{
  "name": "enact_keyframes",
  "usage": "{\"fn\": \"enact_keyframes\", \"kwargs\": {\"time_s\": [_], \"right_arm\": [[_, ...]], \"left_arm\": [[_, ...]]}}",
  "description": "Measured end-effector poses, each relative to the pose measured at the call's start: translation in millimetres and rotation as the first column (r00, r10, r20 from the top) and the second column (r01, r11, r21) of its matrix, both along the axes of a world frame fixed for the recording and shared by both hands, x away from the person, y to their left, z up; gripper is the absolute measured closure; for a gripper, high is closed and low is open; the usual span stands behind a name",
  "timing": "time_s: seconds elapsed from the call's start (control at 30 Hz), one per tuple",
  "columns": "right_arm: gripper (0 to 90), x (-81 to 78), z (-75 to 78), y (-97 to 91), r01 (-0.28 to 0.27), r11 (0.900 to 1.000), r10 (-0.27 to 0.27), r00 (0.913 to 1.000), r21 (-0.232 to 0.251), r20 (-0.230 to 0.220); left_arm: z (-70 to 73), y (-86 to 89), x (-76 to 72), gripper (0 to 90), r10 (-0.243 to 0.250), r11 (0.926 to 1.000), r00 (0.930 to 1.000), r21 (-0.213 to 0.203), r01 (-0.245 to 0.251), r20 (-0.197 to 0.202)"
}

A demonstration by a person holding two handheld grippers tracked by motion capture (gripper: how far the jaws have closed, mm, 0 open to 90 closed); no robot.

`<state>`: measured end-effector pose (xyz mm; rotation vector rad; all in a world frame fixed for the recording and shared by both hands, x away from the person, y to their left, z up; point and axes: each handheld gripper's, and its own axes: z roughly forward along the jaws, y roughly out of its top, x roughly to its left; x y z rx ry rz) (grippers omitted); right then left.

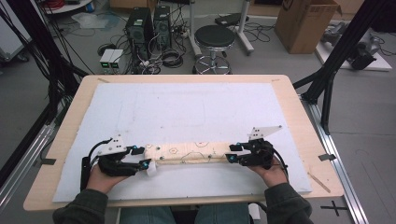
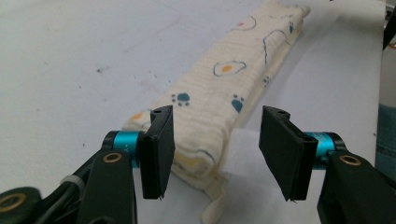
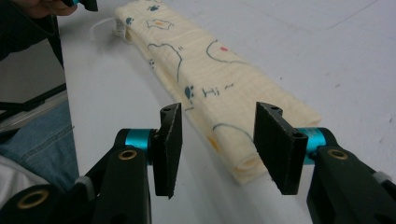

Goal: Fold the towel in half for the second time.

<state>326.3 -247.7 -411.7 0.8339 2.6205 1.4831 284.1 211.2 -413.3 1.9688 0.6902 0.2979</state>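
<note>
Both tongs, left point(image 1: 145, 157) and right point(image 1: 231, 154), stood released at opposite ends of folded printed cloth point(image 1: 189, 152), lower centre of table point(image 1: 289, 100).

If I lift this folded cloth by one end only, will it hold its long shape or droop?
Likely droop: the cloth is soft, crinkled fabric in loose stacked layers, so the far end would probably sag and the folds could open. It looks light and should not roll, lying flat on the mat. A push would probably bunch it, since its layers sit loose at the ends.
</note>
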Motion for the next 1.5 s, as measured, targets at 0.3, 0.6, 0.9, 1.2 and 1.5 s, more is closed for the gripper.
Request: {"fn": "enact_keyframes", "kwargs": {"time_s": [0.3,0.6,0.9,1.2,1.5], "right_arm": [[78.3,23.8,11.4,31.2,-0.034,0.9982,0.034,0.9994,-0.049,-0.001],[80.9,35.7,-6.5,63.4,-0.12,0.9855,0.113,0.9914,-0.12,-0.067],[80.6,26.0,-22.3,61.9,-0.16,0.9741,0.146,0.9845,-0.159,-0.097],[79.7,14.2,-24.7,36.6,-0.118,0.9804,0.109,0.9916,-0.158,-0.07],[73.8,9.0,-18.9,29.4,-0.107,0.9863,0.104,0.994,-0.125,-0.033]], "left_arm": [[2.6,-28.3,20.4,82.0,-0.003,0.9961,1.0,0.088,0.003,-0.008],[-10.5,-37.6,24.8,81.1,-0.024,0.9866,0.9987,0.16,0.031,-0.045],[-19.5,-31.7,22.9,77.1,-0.007,0.9785,0.9977,0.205,0.021,-0.067],[-22.7,-31.6,19.8,75.2,-0.001,0.9733,0.9983,0.229,0.014,-0.059],[-15.5,-28.0,15.8,69.6,-0.018,0.9825,0.9994,0.185,0.023,-0.029]]}}
